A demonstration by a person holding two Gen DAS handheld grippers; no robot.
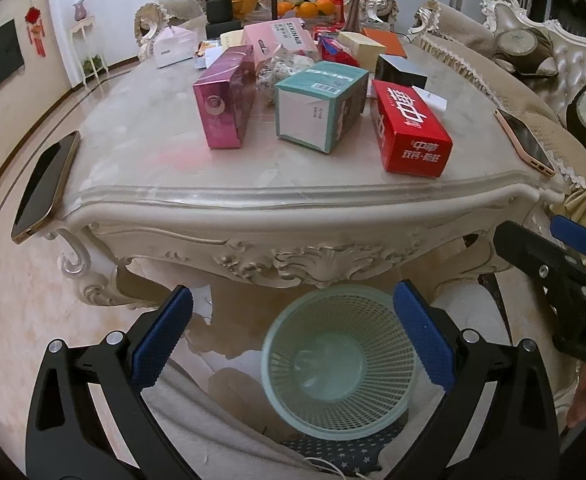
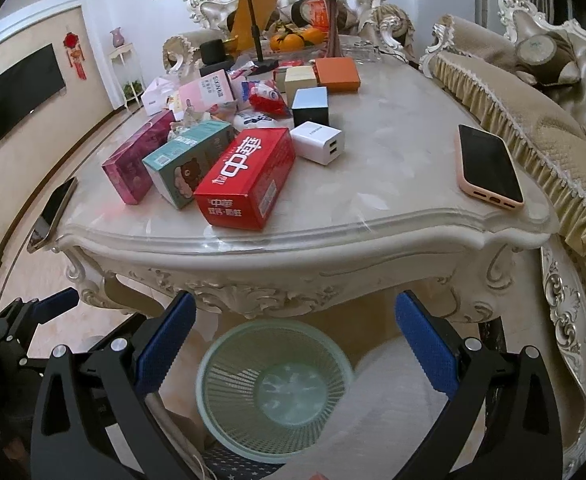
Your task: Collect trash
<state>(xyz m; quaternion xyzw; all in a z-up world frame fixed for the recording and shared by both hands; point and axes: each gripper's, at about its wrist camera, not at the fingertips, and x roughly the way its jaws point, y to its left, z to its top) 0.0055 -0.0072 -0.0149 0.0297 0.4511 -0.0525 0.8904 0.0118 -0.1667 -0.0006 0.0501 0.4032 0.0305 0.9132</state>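
A pale green mesh trash basket stands on the floor in front of the marble table; it also shows in the right wrist view and looks empty. On the table near its front edge lie a magenta box, a teal box and a red box. My left gripper is open and empty, above the basket. My right gripper is open and empty, also above the basket, and shows at the right edge of the left wrist view.
The marble table carries a gold phone at its left corner and a pink-cased phone at its right corner. A white charger, more boxes, wrappers and a fruit bowl lie farther back. A sofa runs along the right.
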